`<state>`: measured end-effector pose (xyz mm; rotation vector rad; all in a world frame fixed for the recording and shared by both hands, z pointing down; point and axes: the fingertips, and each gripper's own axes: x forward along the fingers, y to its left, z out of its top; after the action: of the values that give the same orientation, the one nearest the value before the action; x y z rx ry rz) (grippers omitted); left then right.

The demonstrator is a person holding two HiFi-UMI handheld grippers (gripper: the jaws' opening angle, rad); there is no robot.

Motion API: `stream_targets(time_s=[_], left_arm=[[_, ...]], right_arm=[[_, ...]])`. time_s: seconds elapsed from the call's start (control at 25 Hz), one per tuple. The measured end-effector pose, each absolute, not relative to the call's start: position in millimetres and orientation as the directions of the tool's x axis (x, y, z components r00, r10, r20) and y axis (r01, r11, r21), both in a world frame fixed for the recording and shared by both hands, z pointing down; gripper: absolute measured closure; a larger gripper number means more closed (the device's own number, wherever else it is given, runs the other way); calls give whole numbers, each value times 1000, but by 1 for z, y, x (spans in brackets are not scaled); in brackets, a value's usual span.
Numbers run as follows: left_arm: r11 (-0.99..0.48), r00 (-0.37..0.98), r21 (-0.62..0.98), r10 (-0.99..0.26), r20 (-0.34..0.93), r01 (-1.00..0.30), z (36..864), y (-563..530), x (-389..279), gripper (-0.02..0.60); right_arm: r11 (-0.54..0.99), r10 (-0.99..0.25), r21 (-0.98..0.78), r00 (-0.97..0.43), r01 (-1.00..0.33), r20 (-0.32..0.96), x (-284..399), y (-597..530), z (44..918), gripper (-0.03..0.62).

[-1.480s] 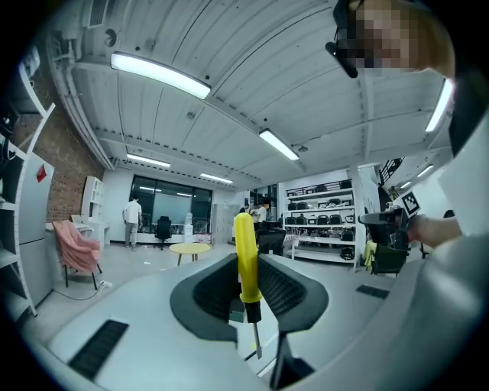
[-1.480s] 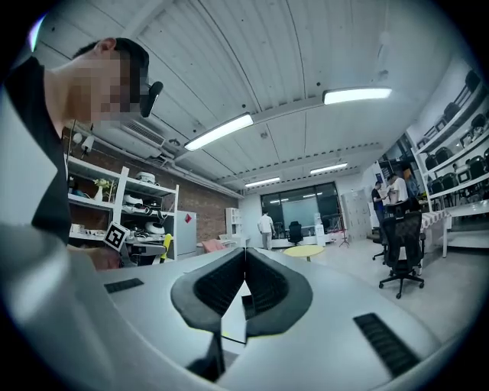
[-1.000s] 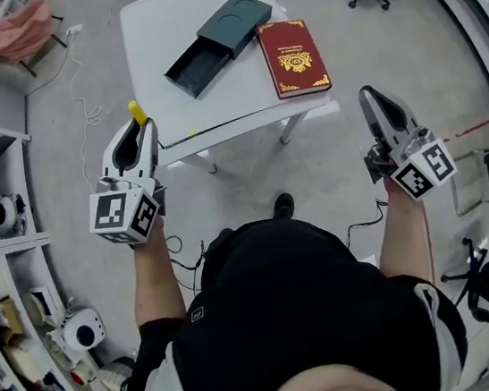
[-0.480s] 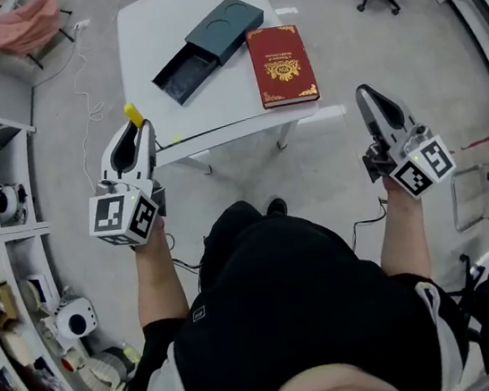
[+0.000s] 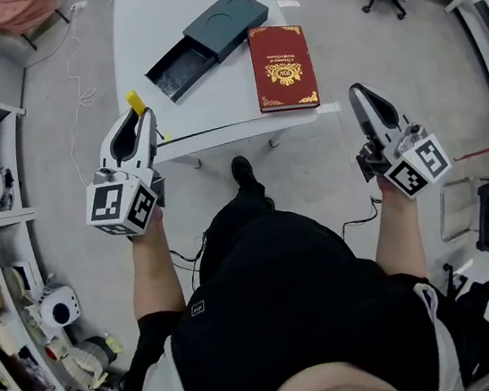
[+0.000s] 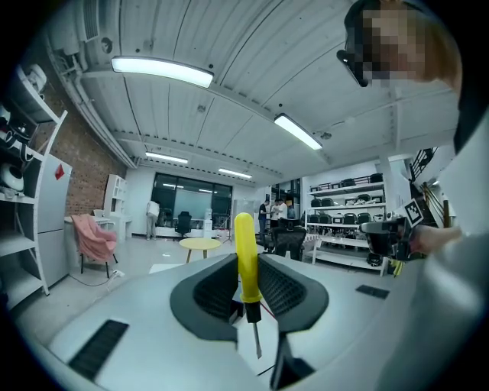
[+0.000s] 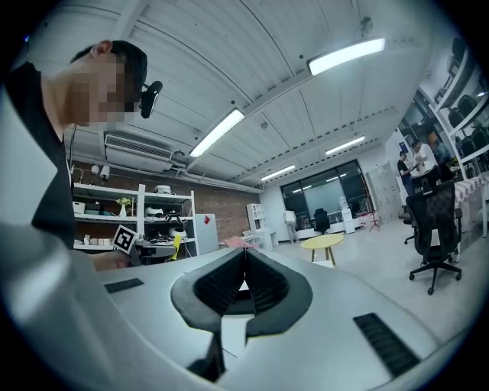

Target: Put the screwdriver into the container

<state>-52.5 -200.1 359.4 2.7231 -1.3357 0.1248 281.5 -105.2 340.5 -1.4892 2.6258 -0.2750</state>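
Yellow screwdriver [image 6: 244, 256] clamped in left gripper [image 5: 140, 115] — pickup done | container [image 5: 175, 71] upper centre, open, bare — 1 drop left | right gripper [image 7: 244, 258] closed, empty

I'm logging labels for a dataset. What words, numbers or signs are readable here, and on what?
No text is readable.
Book: gold crest, any lettering too small to read.
Left cube, right cube: square black-and-white markers, no words.
Box: embossed circle only.
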Motion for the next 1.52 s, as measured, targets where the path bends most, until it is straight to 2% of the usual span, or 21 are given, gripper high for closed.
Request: stream_targets(time_s=[0.64,1.12,1.52], left_arm=[[-572,582,107,-797,162,-813,385,-338,-47,495],[-585,599,137,-755,268,-799,432,-395,-31,494],[-527,522,98,-765,379,-844,476,-414,-19,495]], right_arm=[[576,-797,-214,-600,-789,66,264,-265,347,566],[628,-741,-251,-664,-737,97,239,-340,364,566],[722,-644,-273,-762,-636,74,232,-370,370,566]])
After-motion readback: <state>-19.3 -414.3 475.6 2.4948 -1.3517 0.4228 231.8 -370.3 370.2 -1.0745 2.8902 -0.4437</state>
